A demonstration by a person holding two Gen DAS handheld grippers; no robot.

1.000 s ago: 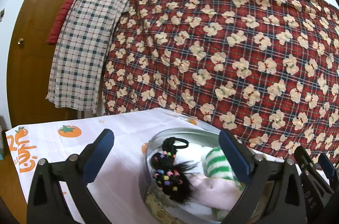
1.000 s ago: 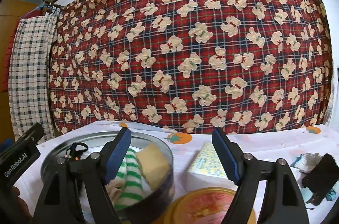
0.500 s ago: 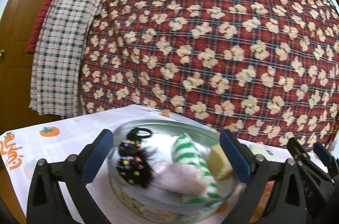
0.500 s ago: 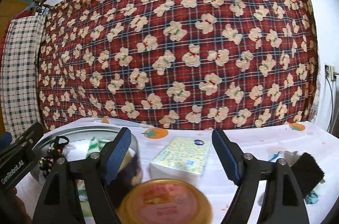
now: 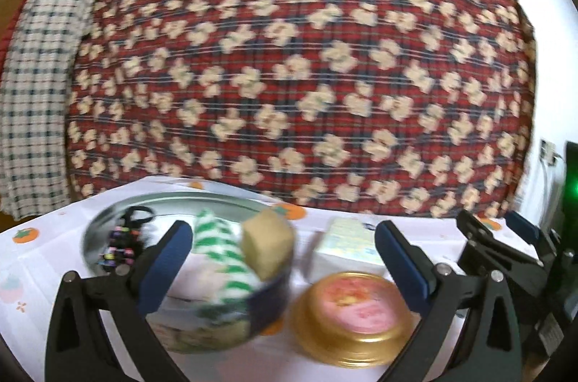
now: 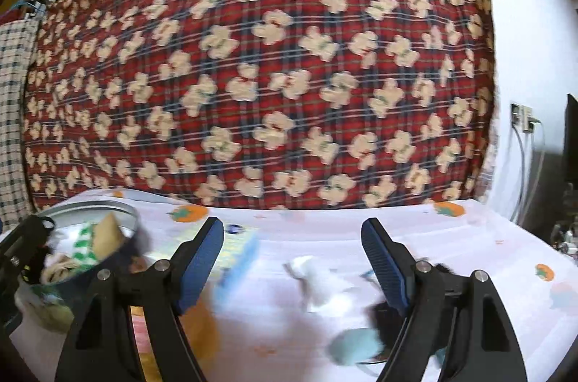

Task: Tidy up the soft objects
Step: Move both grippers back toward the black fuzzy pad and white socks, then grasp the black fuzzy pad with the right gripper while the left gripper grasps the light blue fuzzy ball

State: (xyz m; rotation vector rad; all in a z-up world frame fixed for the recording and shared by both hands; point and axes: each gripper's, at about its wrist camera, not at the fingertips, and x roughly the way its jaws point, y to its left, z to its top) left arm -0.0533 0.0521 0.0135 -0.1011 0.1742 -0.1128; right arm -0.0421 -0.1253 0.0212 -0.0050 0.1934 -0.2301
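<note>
Both grippers, left gripper [image 5: 280,259] and right gripper [image 6: 292,255], stand apart and empty. The round tin [image 5: 231,320] already holds soft items. Likely next: the right reaches the white cloth [image 6: 321,284] near the desk's right edge.

Round tin [image 5: 188,328] holds striped sock [image 5: 220,255], sponge [image 5: 267,237], hair ties [image 5: 119,244].

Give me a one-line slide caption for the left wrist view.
Open left hand-held gripper faces a round tin of soft items beside a gold lid on the fruit-print tablecloth.

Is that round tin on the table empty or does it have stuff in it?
Not empty: the round tin holds a green-striped cloth, a tan sponge and beaded hair ties.
</note>
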